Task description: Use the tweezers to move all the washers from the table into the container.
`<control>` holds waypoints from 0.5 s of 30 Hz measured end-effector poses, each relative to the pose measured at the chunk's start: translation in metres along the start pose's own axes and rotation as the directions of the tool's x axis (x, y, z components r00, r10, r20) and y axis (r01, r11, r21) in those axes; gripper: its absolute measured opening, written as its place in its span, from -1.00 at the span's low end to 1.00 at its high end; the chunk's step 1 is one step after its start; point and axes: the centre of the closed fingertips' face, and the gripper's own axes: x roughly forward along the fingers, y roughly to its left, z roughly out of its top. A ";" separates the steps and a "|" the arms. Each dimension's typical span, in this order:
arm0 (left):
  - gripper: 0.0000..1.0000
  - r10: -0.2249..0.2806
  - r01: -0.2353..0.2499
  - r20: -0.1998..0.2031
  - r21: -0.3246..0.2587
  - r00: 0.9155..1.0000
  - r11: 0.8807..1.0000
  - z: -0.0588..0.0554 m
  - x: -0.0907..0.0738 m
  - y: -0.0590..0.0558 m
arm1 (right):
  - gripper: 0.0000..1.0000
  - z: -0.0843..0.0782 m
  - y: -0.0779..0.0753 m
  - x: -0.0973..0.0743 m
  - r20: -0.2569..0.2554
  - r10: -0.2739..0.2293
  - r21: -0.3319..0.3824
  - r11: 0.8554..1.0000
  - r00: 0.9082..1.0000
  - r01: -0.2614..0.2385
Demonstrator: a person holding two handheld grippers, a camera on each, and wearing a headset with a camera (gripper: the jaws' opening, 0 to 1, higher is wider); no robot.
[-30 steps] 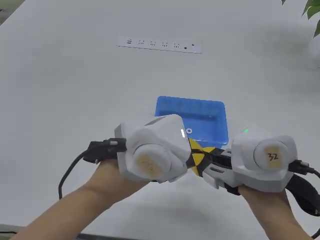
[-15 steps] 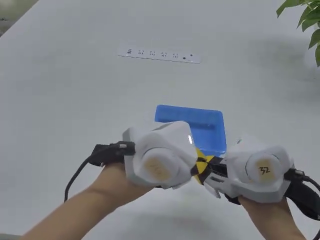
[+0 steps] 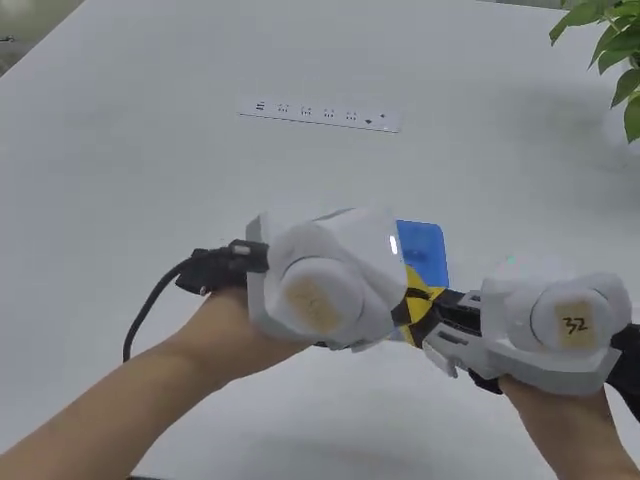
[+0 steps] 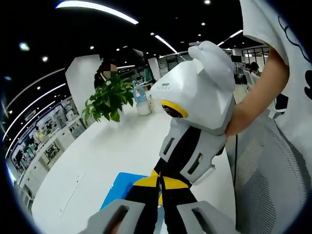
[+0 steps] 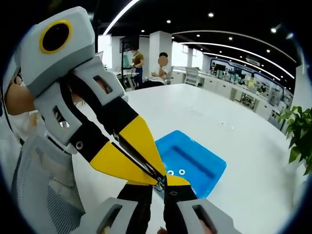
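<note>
On the white desk (image 3: 140, 190) the two tools meet tip to tip in front of the person. The left tool (image 4: 160, 177), held in the left hand (image 3: 215, 340), points to the right. The right tool (image 5: 161, 185), in the right hand (image 3: 545, 415), points to the left. In the right gripper view the left tool's yellow tips are pressed together, with only a thin line between them, and they come down right at the ends of the right tool's black jaws. Those black jaws stand close together with a narrow gap. Their ends are partly covered where the tools meet, so I cannot tell whether they are closed or pinching something thin.

The blue tray (image 3: 424, 252) lies on the desk just beyond the meeting tips, mostly hidden in the head view behind the left tool's white body. The right gripper view shows two washers (image 5: 181, 172) lying side by side inside the blue tray, near its closer wall and just past the tool tips.

A black cable (image 3: 150, 310) runs from the left tool across the near left of the desk. A white power strip (image 3: 320, 113) lies far off on the desk, well apart from the tray, and a green plant (image 3: 612, 45) shows at the far right
</note>
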 end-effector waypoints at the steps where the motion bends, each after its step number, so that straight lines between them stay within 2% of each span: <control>1: -1.00 0.001 -0.001 0.004 0.002 1.000 1.000 0.002 0.000 0.001 | -0.91 0.002 -0.001 -0.001 0.003 -0.005 -0.002 1.000 1.000 0.005; 8: -1.00 0.020 -0.021 0.026 0.031 0.999 0.999 0.013 0.000 0.013 | -0.91 0.015 -0.013 -0.004 0.025 -0.042 -0.023 0.999 0.999 0.042; 11: -1.00 0.029 -0.030 0.028 0.031 0.999 0.999 0.013 0.003 0.020 | -0.91 0.018 -0.020 0.000 0.025 -0.056 -0.030 0.998 0.998 0.057; 15: -1.00 0.045 -0.045 0.028 0.008 0.999 0.999 0.008 0.011 0.032 | -0.91 0.017 -0.032 0.009 0.012 -0.070 -0.039 0.997 0.997 0.071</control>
